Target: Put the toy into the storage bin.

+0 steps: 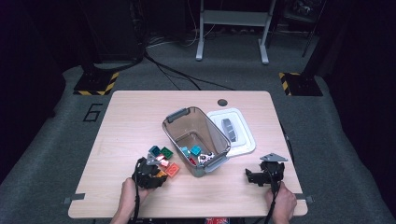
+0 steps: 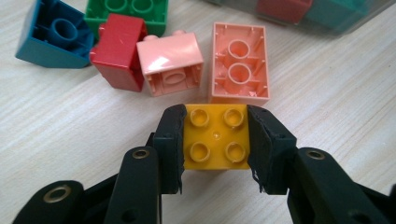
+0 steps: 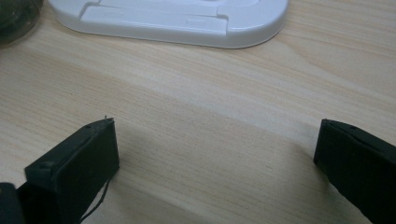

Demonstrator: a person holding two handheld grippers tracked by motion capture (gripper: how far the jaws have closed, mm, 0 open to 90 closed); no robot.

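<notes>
My left gripper [image 2: 215, 117] is shut on a yellow four-stud brick [image 2: 215, 140], studs up, its pads pressing on the brick's two sides just above the wooden table. From above, the left gripper [image 1: 158, 172] sits at the near edge of a brick cluster, left of the bin. Just beyond the yellow brick lie a salmon brick [image 2: 239, 63] with its hollow side up, a pink brick [image 2: 170, 63], a red brick [image 2: 119, 51], a teal brick [image 2: 49, 35] and a green brick [image 2: 128, 11]. My right gripper [image 3: 215, 140] stands open over bare wood, nothing between its jaws; the right gripper [image 1: 254, 177] rests near the table's front right.
A clear grey bin [image 1: 180, 122] stands at the table's middle with several bricks in its near end. Its white lid [image 1: 243, 140] lies flat to the right; the same lid [image 3: 177, 18] is ahead of the right gripper. The wooden table [image 1: 130, 121] has bare room at left and back.
</notes>
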